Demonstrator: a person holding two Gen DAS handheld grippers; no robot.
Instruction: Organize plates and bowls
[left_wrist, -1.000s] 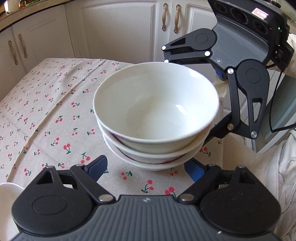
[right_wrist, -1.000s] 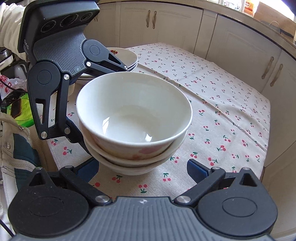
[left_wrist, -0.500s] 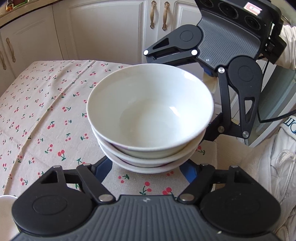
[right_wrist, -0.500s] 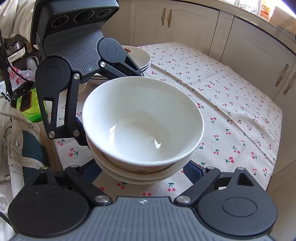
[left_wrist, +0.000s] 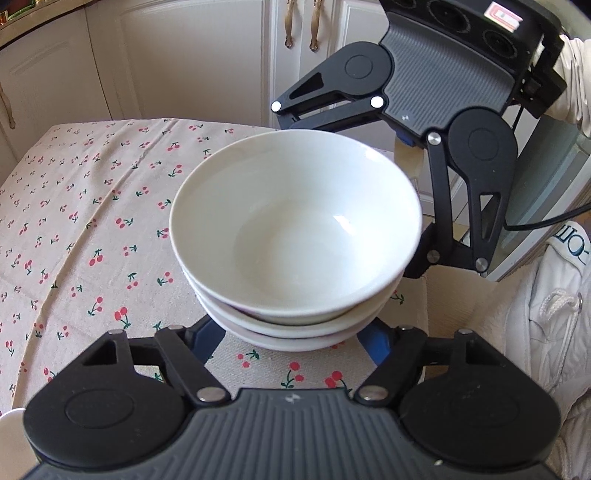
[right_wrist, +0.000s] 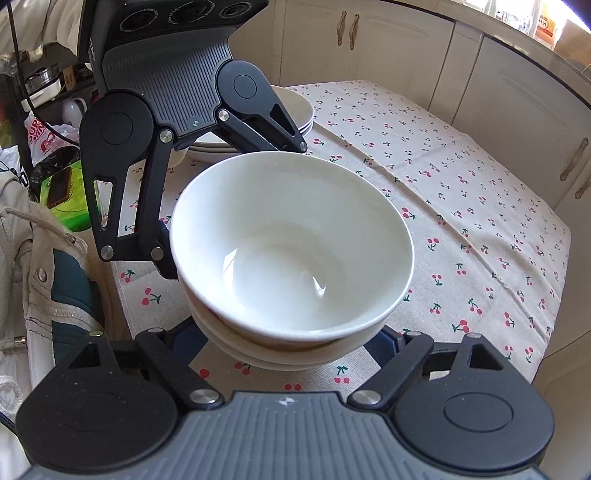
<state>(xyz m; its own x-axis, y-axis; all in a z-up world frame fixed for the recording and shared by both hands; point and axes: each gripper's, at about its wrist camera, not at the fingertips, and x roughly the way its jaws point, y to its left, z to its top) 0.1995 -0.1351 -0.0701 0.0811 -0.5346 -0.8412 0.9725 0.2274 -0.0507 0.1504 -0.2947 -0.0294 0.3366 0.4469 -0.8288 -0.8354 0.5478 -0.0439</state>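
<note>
The table (left_wrist: 74, 221) under its cherry-print cloth (right_wrist: 480, 229) fills most of both views, with cream cabinets (left_wrist: 184, 55) behind it. Near the table's edge closest to the person sits a stack of white bowls (left_wrist: 295, 236), nested three deep, the landmark here.

Both grippers tilt steeply down at the stack from opposite sides. The left gripper (left_wrist: 291, 338) straddles the lowest bowl; its jaws have just been closing, and its blue pads (left_wrist: 373, 341) sit against the stack's base, though the bowl hides the contact itself. The right gripper (right_wrist: 284, 343) has likewise been closing with the stack between its fingers (right_wrist: 388, 341), pads tucked under the bowls; whether they press, I cannot tell.

Only the right wrist view shows a stack of plates (right_wrist: 295, 110) beyond the bowls, behind the left gripper, and a phone (right_wrist: 59, 186) on a green box off the table's side. Only the left wrist view shows a pale sleeve (left_wrist: 576, 92) behind the right gripper.
</note>
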